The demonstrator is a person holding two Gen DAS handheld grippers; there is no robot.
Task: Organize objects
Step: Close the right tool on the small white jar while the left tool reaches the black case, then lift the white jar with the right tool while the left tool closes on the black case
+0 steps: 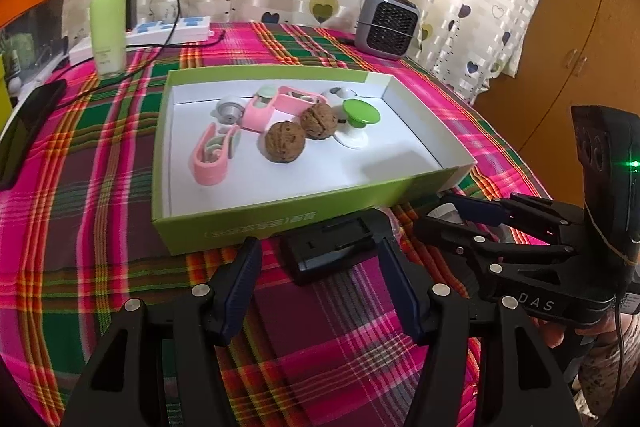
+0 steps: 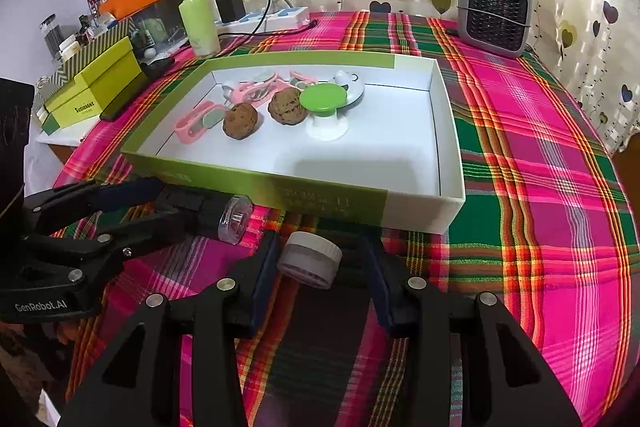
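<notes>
on the plaid tablecloth point(image 2: 560, 187), the green-sided box point(image 1: 280, 215) already holds pink clips point(image 1: 212, 155), two walnuts point(image 1: 285, 143) and a green-topped stand point(image 1: 360, 115), so the sorting looks well along, with two things left outside its near wall.

going left to right: in the left wrist view the left gripper point(image 1: 320, 283) stands wide, its fingers either side of a black device point(image 1: 332, 251) lying on the cloth at twelve o'clock from it, just beside the box wall; whether the pads touch it cannot be told. in the right wrist view the same device shows a clear round cap point(image 2: 235, 219) at its end, at ten o'clock from the right gripper point(image 2: 320, 275). that gripper also stands wide, around a small white-lidded jar point(image 2: 310, 259) lying on its side, not visibly pinched.

the step in hand seems to be picking up both leftovers. the next move probably calls for each gripper to narrow squarely on its item, lift above the wall, and set it in the bare floor of the box at one o'clock.
</notes>
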